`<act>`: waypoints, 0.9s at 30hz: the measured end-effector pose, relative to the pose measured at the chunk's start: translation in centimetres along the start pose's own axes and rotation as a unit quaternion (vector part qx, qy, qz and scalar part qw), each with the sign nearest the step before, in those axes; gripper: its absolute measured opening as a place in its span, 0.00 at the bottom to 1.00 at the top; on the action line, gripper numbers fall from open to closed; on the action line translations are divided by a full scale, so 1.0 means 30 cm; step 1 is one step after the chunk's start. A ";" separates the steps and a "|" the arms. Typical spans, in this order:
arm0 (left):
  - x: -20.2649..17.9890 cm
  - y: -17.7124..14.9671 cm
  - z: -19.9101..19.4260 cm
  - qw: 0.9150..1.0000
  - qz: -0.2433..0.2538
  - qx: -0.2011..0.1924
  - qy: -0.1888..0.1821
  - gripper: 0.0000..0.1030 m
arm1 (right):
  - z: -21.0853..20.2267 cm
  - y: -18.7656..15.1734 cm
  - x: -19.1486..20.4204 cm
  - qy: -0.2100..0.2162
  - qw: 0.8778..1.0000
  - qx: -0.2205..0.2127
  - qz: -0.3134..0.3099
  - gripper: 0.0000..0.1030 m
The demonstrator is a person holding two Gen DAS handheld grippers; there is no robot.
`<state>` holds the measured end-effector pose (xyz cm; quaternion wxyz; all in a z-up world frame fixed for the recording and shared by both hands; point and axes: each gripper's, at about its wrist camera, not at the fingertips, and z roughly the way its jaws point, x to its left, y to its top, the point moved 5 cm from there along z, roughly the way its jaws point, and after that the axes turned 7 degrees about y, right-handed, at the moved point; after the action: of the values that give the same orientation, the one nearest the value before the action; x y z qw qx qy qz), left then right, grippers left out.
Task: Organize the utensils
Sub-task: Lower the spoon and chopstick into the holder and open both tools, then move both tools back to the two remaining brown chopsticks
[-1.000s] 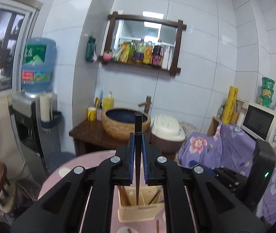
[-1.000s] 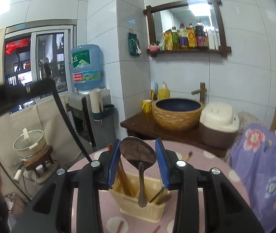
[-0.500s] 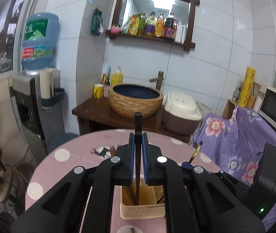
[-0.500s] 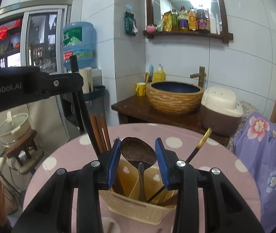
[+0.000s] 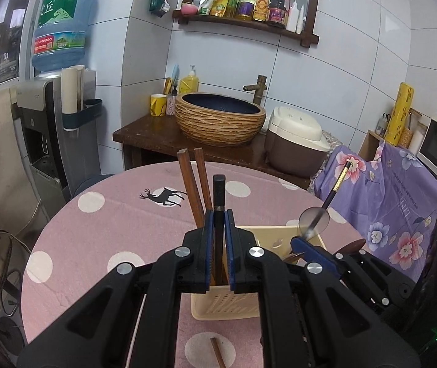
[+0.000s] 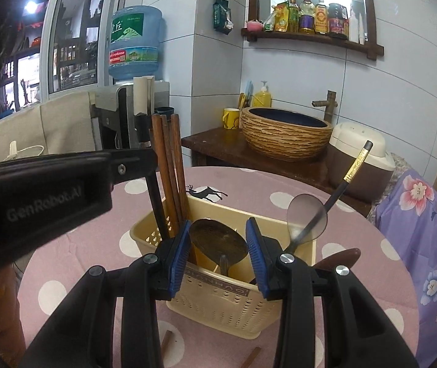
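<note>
My left gripper (image 5: 218, 214) is shut on a black chopstick (image 5: 219, 193), held upright with its lower end inside the beige utensil basket (image 5: 227, 309). Brown wooden chopsticks (image 5: 192, 184) stand in the same compartment. My right gripper (image 6: 218, 230) is shut on a dark metal spoon (image 6: 218, 242), bowl up, its handle down in the basket (image 6: 224, 303). A shiny spoon (image 6: 306, 217), a black and gold chopstick (image 6: 353, 168) and a brown spoon (image 6: 341, 257) also sit in the basket. The left gripper shows in the right wrist view (image 6: 145, 159).
The basket stands on a round table with a pink dotted cloth (image 5: 102, 224). Loose brown chopsticks lie on the cloth in front of the basket (image 5: 217, 349) (image 6: 250, 355). A sink counter (image 5: 218, 119), a rice cooker (image 5: 295, 141) and a water dispenser (image 5: 62, 70) stand behind.
Both grippers have moved down and forward toward the basket. The black chopstick's lower end and the spoon's handle have sunk deeper into the basket.
</note>
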<state>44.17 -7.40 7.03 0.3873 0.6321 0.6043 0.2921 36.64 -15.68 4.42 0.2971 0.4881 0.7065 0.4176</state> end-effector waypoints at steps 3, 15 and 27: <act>0.021 0.002 -0.023 1.000 -0.013 0.005 -0.014 0.08 | -0.022 -0.004 0.007 -0.013 1.000 -0.014 -0.018 0.55; 0.109 -0.200 -0.215 1.000 -0.002 -0.008 0.012 0.66 | -0.198 -0.147 0.015 -0.070 0.997 -0.014 -0.006 0.64; 0.176 -0.628 -0.131 0.993 0.001 0.112 0.040 0.53 | -0.111 -0.536 0.048 -0.031 0.978 0.168 0.123 0.37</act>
<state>31.29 -2.22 -7.29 0.2895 0.6597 0.6476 0.2481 26.29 -18.13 -8.16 0.1794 0.6271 0.6912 0.3111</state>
